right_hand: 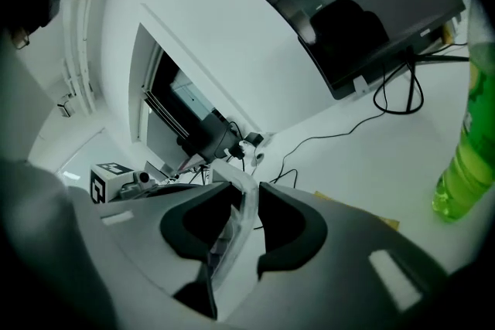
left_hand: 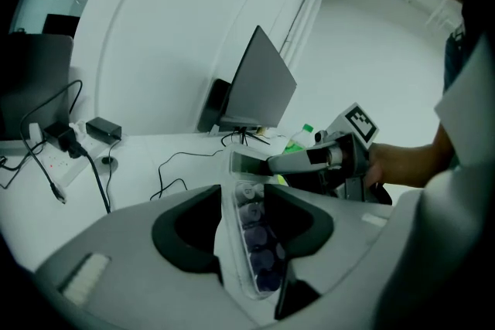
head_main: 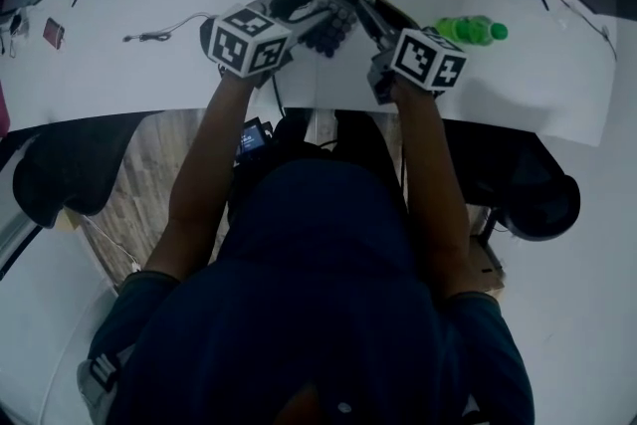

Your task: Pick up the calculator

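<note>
Together the left gripper [head_main: 311,13] and the right gripper [head_main: 373,19] clamp the calculator [head_main: 336,23] from opposite ends, each pair of jaws drawn narrow onto its thin edge. It hangs between them over the white table [head_main: 149,75], near a green bottle [head_main: 470,31]

everything's looking pretty dim here, with a cool greenish tint hanging over it. the white table [head_main: 100,75] is catching most of the light in the head view, while the dark top [head_main: 318,314] is sinking into black. both gripper views are bulging and fading to black corners, and the calculator [left_hand: 251,243] is looking soft up close.
</note>
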The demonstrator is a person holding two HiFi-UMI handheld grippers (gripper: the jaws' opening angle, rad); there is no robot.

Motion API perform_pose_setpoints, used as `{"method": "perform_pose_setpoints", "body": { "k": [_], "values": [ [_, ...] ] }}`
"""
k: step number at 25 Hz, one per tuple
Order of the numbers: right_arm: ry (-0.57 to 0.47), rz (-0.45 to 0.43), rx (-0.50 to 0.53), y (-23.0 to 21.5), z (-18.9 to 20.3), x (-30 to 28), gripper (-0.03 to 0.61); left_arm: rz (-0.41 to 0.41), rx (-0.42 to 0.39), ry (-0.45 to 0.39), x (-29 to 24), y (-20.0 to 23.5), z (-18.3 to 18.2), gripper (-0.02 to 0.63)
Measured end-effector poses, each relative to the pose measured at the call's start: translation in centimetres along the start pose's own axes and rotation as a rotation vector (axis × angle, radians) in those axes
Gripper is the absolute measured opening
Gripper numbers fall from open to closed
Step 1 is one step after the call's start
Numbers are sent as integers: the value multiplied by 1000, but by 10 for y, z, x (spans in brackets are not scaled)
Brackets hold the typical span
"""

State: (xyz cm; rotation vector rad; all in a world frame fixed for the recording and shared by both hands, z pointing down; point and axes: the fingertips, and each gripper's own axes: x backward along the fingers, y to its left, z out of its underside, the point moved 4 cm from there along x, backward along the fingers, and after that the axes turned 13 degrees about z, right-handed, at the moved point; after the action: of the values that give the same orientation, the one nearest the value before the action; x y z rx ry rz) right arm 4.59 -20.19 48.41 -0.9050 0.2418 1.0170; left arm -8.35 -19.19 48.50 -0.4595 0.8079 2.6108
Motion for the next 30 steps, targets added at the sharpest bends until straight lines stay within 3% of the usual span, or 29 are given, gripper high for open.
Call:
{"method": "perform_pose_setpoints", "body": {
  "k": [16,30],
  "values": [
    [-214,-79,209,89,-83,69,115,-48,-233,-212,71,-58,-95,167],
    [-351,-122,440,162,-113,133,114,-93,-391,-397,128,-115,-133,167]
  ]
}}
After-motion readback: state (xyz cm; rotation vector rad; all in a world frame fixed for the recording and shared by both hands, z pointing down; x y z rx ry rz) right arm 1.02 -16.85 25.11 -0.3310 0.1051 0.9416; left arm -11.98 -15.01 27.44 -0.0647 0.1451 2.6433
